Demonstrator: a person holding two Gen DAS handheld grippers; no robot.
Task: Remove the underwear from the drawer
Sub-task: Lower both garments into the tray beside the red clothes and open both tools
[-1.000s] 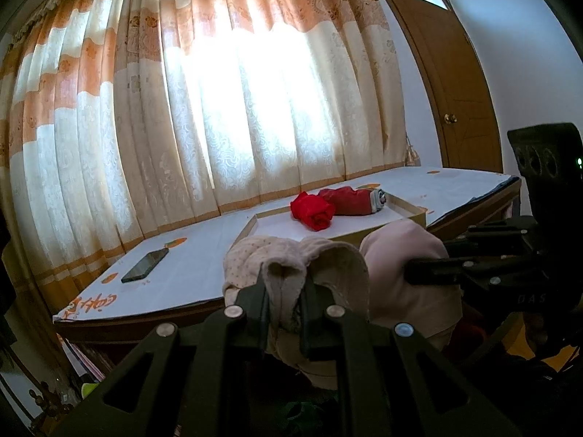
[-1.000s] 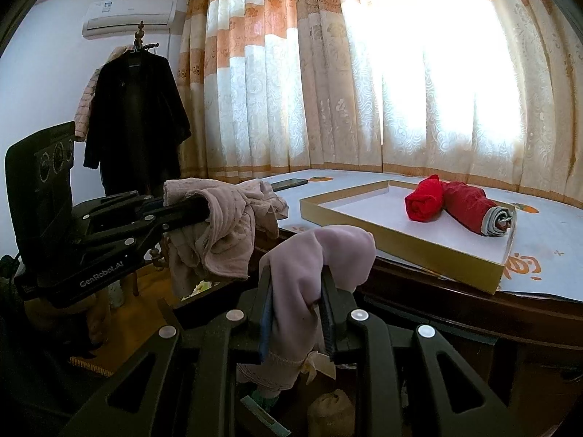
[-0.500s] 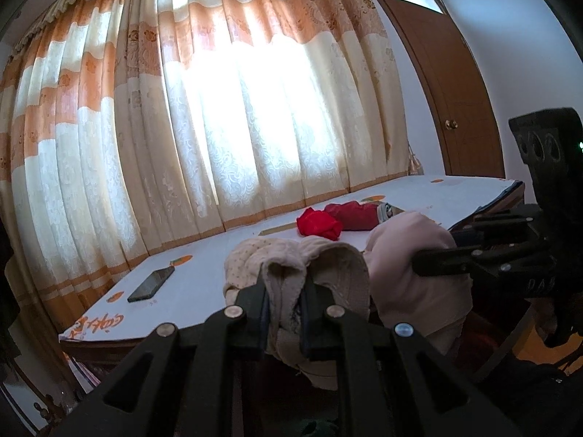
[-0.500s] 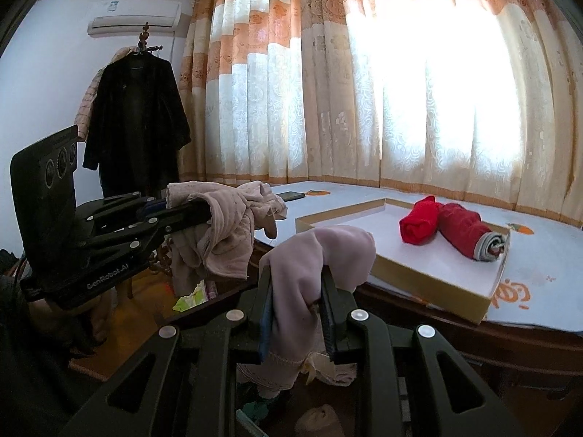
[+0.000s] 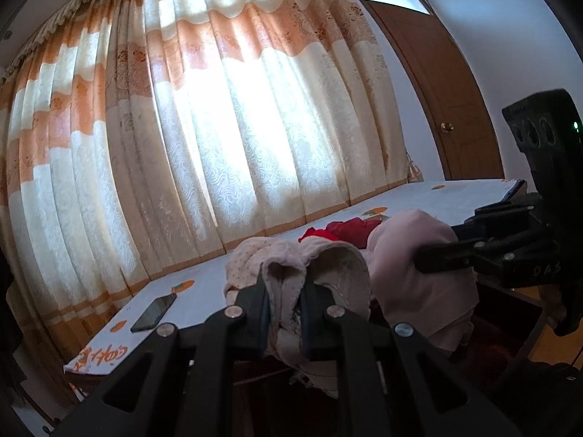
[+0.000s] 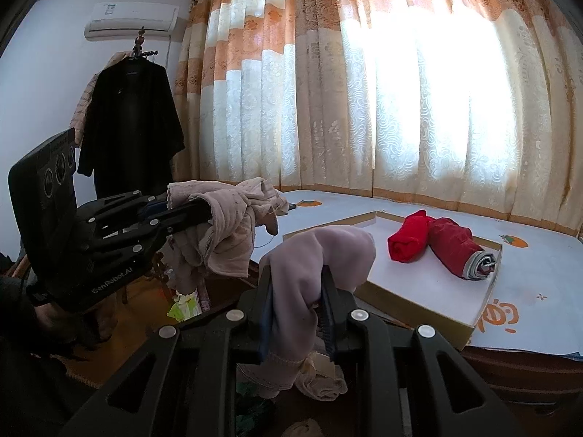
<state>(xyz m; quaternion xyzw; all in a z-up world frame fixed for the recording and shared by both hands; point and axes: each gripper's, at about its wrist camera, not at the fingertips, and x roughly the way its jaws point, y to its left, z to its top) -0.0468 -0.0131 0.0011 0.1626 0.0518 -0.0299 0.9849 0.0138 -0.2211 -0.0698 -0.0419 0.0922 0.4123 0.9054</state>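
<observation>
The left tongs [image 5: 284,291] pinch a beige, dotted undergarment [image 5: 320,266], bunched and drooping between the jaws. The right tongs [image 6: 295,302] pinch a soft pink undergarment [image 6: 320,255] that folds over the jaw tips and hangs below. Both pieces are held in the air at the worktop's [image 6: 528,255] near edge.

Only the right view shows the shallow tan tray [image 6: 411,306] with its white floor, holding two rolled red garments [image 6: 408,236], the darker one showing a grey striped core. It also shows a wall air conditioner [image 6: 131,18], a dark coat [image 6: 131,123] on a stand, and more crumpled cloth low down beneath the tongs. Only the left view shows the brown wooden door [image 5: 437,83] with a round knob and a dark phone [image 5: 153,313] lying flat on the worktop. There the red rolls are mostly hidden behind the held cloth.

The worktop is covered in white sheeting printed with orange fruit. Behind it hang pleated cream and orange curtains [image 5: 218,127] with a swirl pattern, backlit brightly.
</observation>
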